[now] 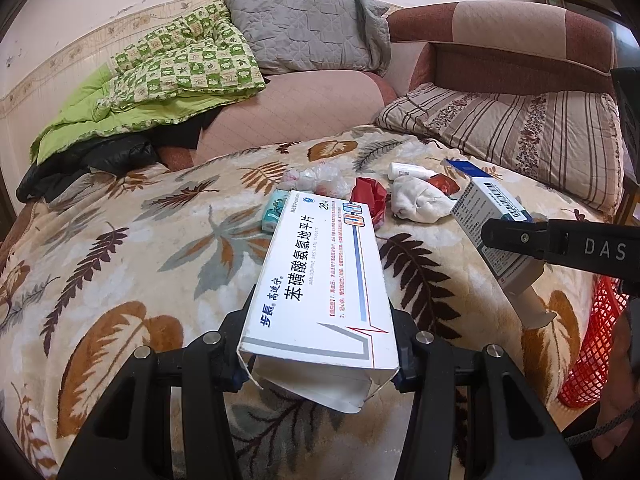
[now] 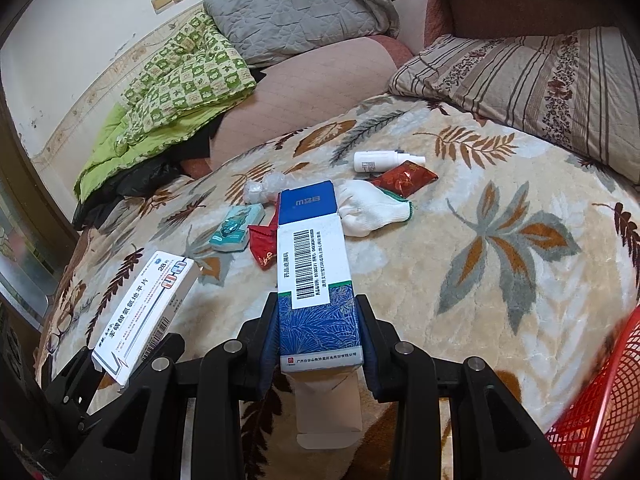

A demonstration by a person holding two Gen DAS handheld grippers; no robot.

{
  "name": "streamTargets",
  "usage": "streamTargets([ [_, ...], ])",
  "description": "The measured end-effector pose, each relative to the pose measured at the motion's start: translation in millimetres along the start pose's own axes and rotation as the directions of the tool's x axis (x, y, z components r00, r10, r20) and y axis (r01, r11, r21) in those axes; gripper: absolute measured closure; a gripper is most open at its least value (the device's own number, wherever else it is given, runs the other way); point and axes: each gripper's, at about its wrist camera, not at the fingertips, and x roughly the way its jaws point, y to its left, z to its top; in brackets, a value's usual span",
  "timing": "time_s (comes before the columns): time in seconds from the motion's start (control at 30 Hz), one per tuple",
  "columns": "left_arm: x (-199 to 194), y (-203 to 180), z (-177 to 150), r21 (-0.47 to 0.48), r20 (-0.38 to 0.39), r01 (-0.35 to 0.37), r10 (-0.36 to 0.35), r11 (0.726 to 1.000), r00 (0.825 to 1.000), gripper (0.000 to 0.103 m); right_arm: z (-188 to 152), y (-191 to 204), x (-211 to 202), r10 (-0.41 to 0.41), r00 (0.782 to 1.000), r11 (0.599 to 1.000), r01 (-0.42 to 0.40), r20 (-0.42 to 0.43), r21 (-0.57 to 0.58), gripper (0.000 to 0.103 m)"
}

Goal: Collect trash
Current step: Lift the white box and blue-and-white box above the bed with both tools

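The bed point(image 1: 120, 240), under a leaf-print blanket, fills both views, with pillows and a green quilt point(image 1: 168, 72) toward 11 and 1 o'clock. A red basket point(image 2: 600, 412) sits at the bed's edge, at 4 o'clock in the right wrist view; what it holds cannot be seen.

The left gripper point(image 1: 320, 344) has its jaws clenched on the near end of a white box point(image 1: 324, 272), lifted clear of the blanket. The right gripper point(image 2: 320, 336) grasps a blue box point(image 2: 316, 280) the same way, its end flap hanging open.

Judging by this, the job is partway: two boxes are in hand but not yet in the basket, and a cluster of trash waits at 12 o'clock on the bed. Left there are a white glove point(image 2: 372, 208), a white bottle point(image 2: 384, 160), a red packet point(image 2: 404, 178), a red wrapper point(image 2: 262, 246), a teal pack point(image 2: 236, 228) and crumpled plastic point(image 2: 264, 186).

The right wrist view shows the whole cluster unblocked and the glove's green cuff. The left wrist view hides part of it behind the white box, but shows the right gripper from the side, at 3 o'clock, with the blue box tilted in it.
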Motion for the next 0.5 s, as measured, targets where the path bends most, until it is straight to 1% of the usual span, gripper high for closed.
streamTargets([
  [0.5, -0.4, 2.0, -1.2, -0.003, -0.004, 0.005, -0.005, 1.000, 1.000, 0.053, 0.0, -1.1, -2.8, -0.006, 1.000, 1.000, 0.006, 0.006, 0.007, 0.065],
])
